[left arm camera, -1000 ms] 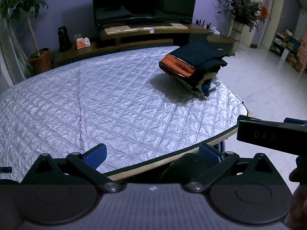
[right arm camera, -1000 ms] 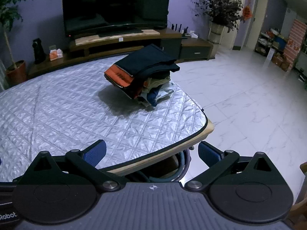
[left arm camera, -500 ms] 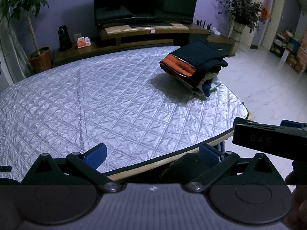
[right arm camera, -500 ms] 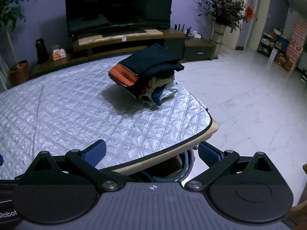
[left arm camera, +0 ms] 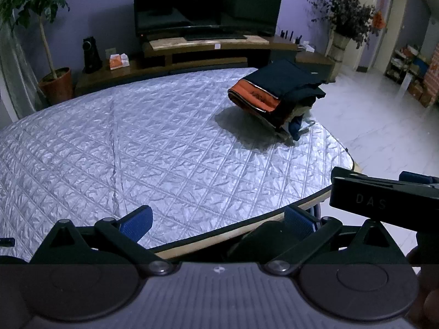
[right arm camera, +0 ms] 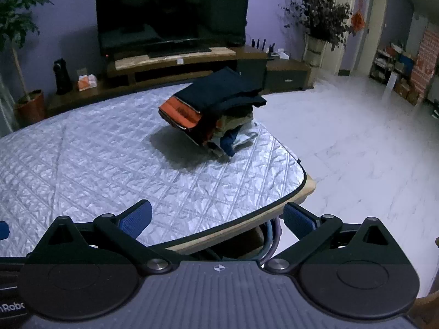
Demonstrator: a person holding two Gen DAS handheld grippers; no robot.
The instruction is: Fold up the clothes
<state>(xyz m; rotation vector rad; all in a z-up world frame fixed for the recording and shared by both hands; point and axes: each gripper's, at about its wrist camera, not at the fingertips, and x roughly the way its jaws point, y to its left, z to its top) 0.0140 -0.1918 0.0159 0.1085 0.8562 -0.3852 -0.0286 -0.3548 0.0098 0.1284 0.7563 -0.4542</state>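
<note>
The shiny table [left arm camera: 153, 148] is bare except for the pile of folded clothes [right arm camera: 216, 109] parked near its far right edge, so both the left gripper [left arm camera: 216, 219] and right gripper [right arm camera: 216, 218] hang wide and hold nothing.

Dim room with purple walls [left arm camera: 96, 13], a big black TV [left arm camera: 208, 0] on a low wooden stand [left arm camera: 208, 52] at the far side, and glossy white marble-look floor [right arm camera: 370, 142] right.

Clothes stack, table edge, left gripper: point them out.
clothes stack [right arm camera: 219, 93]: right wrist view, dark top garment.
table edge [right arm camera: 307, 189]: right wrist view, wooden corner.
left gripper [left arm camera: 216, 219]: left wrist view, midway between fingertips.
</note>
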